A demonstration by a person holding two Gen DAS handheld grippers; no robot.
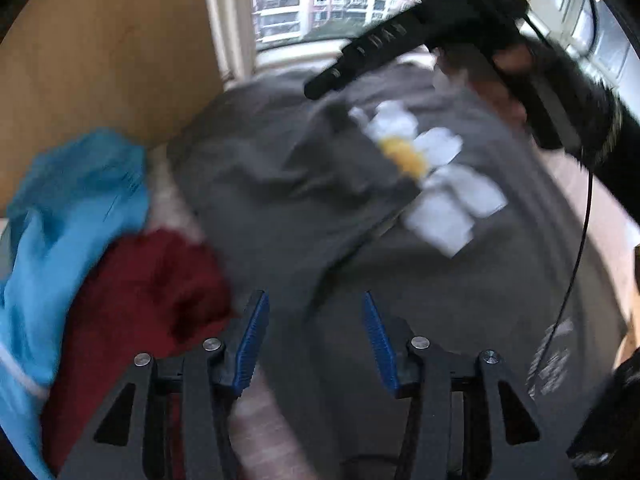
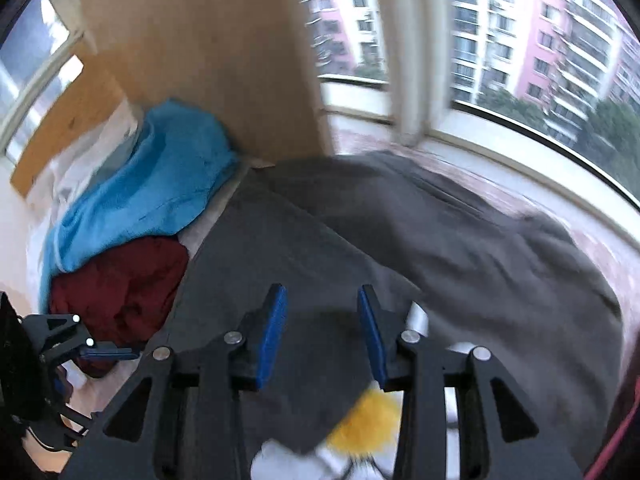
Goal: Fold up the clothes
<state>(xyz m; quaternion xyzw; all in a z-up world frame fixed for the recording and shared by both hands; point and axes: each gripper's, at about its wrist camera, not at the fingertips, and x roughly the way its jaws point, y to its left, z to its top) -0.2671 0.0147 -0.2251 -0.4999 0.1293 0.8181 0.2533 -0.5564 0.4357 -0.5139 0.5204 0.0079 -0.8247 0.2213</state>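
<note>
— Windows (image 2: 520,60) faced pink towers; a wooden panel (image 2: 208,52) stood left. And the grey shirt (image 1: 320,208)?
— Spread over the pale surface (image 1: 592,208), beside blue cloth (image 1: 72,200) and red cloth (image 1: 144,288). Both the left gripper (image 1: 316,336) and right gripper (image 2: 322,332) gaped, gripping nothing.

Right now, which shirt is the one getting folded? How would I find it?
Look below the big window at the clothes. The grey shirt lies spread in the middle, right of the crumpled blue cloth and red cloth. Only it bears a white daisy print with a yellow centre.
</note>
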